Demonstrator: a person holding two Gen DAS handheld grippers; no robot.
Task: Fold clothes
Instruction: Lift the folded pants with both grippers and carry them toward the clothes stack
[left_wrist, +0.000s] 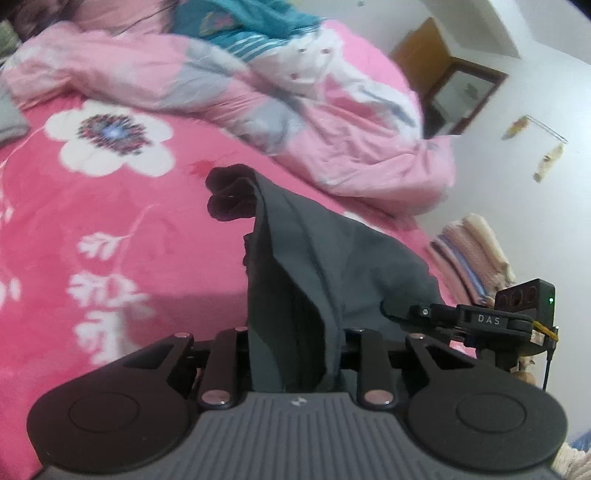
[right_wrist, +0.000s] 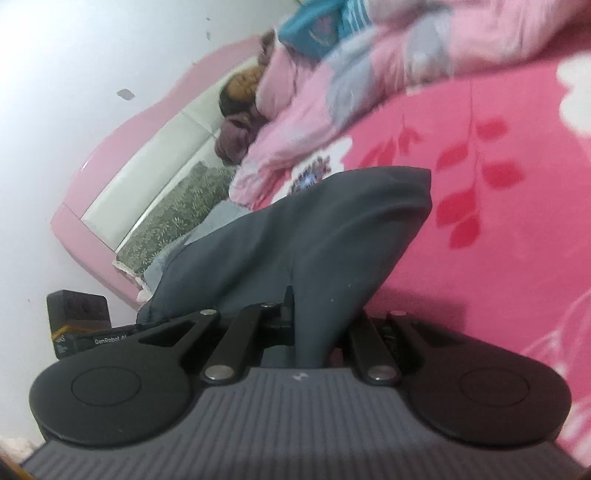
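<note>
A dark grey garment (left_wrist: 306, 258) hangs lifted above the pink floral bedsheet (left_wrist: 110, 240), with a black bunched part at its top. In the left wrist view my left gripper (left_wrist: 295, 354) is shut on a thick fold of it, and the cloth hides the fingertips. My right gripper (left_wrist: 413, 312) shows at the right edge, pinching the same garment. In the right wrist view the garment (right_wrist: 314, 229) rises in a wide flap from my right gripper (right_wrist: 310, 332), which is shut on its lower edge. The body of the left gripper (right_wrist: 79, 325) sits low at the left.
A crumpled pink and white quilt (left_wrist: 258, 92) and teal clothing (left_wrist: 229, 26) lie at the bed's far side. A pink headboard (right_wrist: 110, 155) and leaf-print pillow (right_wrist: 173, 221) stand to the left. A striped towel (left_wrist: 469, 251) and a wooden frame (left_wrist: 461, 96) are beyond the bed's right edge.
</note>
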